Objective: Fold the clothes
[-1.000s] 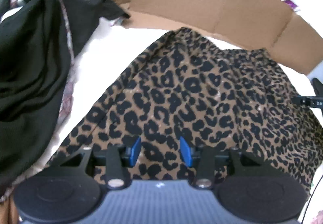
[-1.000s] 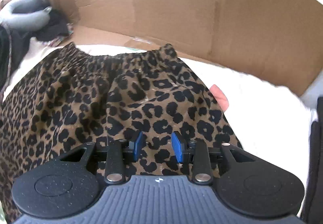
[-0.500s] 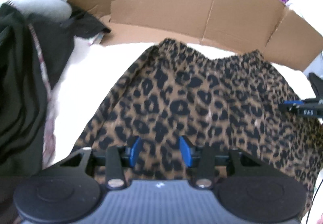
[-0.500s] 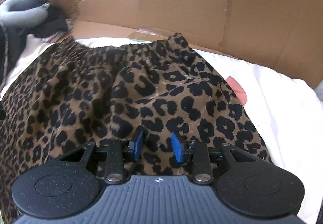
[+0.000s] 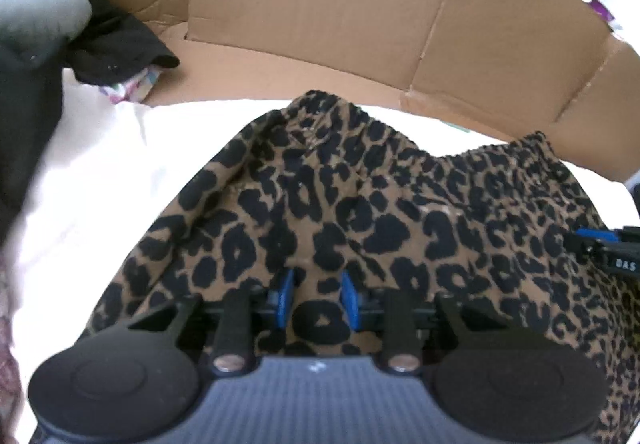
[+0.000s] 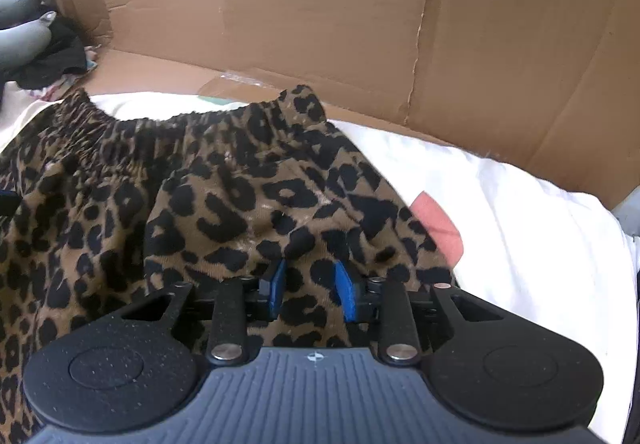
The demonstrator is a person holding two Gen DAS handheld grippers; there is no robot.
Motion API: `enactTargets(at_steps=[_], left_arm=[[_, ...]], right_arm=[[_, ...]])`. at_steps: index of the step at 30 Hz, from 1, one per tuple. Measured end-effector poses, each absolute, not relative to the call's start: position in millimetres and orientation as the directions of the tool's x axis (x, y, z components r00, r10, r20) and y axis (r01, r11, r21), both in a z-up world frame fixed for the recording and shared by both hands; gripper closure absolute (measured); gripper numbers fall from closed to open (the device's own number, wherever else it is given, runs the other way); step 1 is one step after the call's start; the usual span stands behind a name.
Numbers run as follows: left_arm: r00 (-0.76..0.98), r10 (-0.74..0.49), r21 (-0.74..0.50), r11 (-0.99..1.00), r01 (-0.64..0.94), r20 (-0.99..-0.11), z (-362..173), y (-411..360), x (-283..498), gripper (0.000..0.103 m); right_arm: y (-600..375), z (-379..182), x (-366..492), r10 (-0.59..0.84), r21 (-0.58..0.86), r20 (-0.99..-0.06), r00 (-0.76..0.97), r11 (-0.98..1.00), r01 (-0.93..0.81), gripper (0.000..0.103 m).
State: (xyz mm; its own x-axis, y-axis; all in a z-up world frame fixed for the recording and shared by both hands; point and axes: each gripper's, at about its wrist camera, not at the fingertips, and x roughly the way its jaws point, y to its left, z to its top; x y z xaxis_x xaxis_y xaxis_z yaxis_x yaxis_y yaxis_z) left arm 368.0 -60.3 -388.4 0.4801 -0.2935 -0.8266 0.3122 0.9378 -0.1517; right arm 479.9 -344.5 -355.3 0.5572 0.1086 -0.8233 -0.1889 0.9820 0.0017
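A leopard-print skirt (image 5: pixel 380 211) lies on a white sheet (image 5: pixel 100 171), its elastic waistband (image 5: pixel 400 135) toward the cardboard. My left gripper (image 5: pixel 316 300) is shut on the skirt's near hem, with fabric bunched between the blue pads (image 5: pixel 285 296). My right gripper (image 6: pixel 310 290) is shut on the same skirt (image 6: pixel 240 195) at its right side, cloth pinched between its blue pads (image 6: pixel 344 292). The right gripper's tip also shows at the right edge of the left wrist view (image 5: pixel 608 248).
A brown cardboard wall (image 5: pixel 360 11) stands behind the skirt, also in the right wrist view (image 6: pixel 360 3). A pile of black and grey clothes (image 5: pixel 60 35) lies at the far left. A pink patch (image 6: pixel 438 228) shows on the sheet (image 6: pixel 520 224) beside the skirt.
Both grippers have moved forward toward the waistband with the hem. The left gripper's pads have closed in on the fabric. The black clothes pile has slid out to the left.
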Motion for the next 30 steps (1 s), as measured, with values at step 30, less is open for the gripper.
enactTargets(at_steps=[30], left_arm=[[0.471,-0.392,-0.1,0.841,0.531,-0.791,-388.9,-117.5,381.9,0.084]], right_arm=[[-267.7,-352.4,496.4,0.219,0.035,-0.825,0.521,0.94,-0.34,0.071]])
